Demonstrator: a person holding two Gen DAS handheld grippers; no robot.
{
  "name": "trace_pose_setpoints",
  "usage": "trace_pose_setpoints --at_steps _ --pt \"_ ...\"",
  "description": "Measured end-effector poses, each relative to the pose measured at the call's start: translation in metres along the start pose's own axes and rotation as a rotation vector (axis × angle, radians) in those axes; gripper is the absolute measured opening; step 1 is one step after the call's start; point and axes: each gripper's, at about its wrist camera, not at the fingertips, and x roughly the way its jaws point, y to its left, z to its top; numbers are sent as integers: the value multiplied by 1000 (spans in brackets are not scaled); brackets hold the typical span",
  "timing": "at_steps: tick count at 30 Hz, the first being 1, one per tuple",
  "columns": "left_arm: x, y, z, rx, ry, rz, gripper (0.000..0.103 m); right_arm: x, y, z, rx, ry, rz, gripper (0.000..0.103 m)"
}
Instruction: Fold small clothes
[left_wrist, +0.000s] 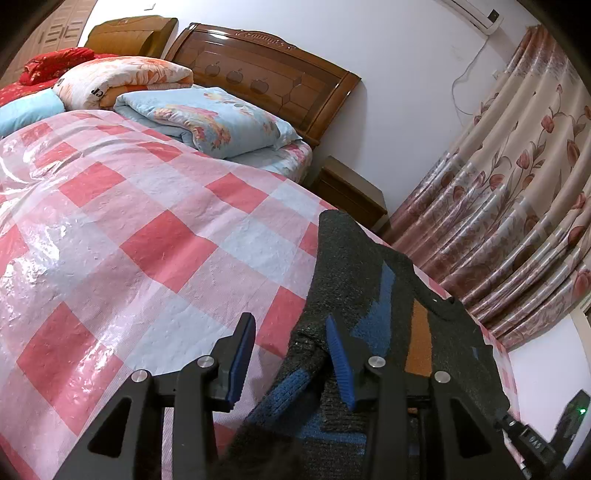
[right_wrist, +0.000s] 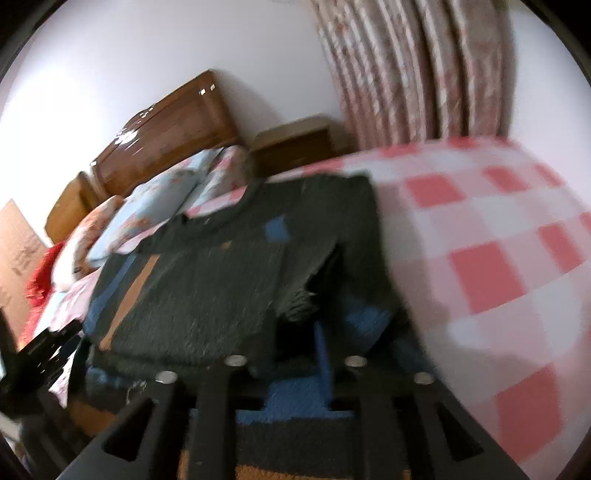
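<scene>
Lying flat on glossy checked sheet (left_wrist: 122, 229): nubby knit sweater (right_wrist: 207, 280).

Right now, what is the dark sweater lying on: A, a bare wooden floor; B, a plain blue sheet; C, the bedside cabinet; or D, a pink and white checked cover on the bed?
D: the dark sweater lies spread on the pink and white checked cover over the bed, and the same red squares show beside it in the right wrist view.
</scene>
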Motion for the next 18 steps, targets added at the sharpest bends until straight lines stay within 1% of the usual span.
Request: trace_pose_setpoints --at_steps 1,3,4,6,7,8,9,10,11,13,15,18 --pt "0 0 0 0 0 0 41 -9 6 3 -34 -49 -28 103" --pt "1 0 0 2 0 3 41 -19 22 5 -118 -106 -43 103" --pt "1 0 0 2 -1 3 41 -20 31 5 -168 -113 -44 103" --pt "1 0 0 2 -1 3 41 -12 51 2 -287 -95 -53 103" --pt "1 0 0 2 -3 2 41 -6 55 0 -313 -80 -49 103" --pt "-1 -1 0 4 -10 0 41 5 57 -3 -331 -45 -50 103" --pt "-4 -1 0 7 -27 -11 41 20 55 -7 -331 5 -80 103" --pt "-9 -2 -1 14 -51 -24 41 30 52 -6 -315 49 -85 103" --pt "-16 -5 -2 29 -78 -37 41 26 49 -5 -300 31 -70 103" --pt "-24 -12 -1 63 -114 -73 41 29 42 -3 -270 47 -47 103" --pt "-23 -27 5 104 -98 -128 41 27 37 -1 -254 42 -29 103" --pt "0 -50 26 132 -22 -184 41 27 40 -2 -274 44 -35 103"
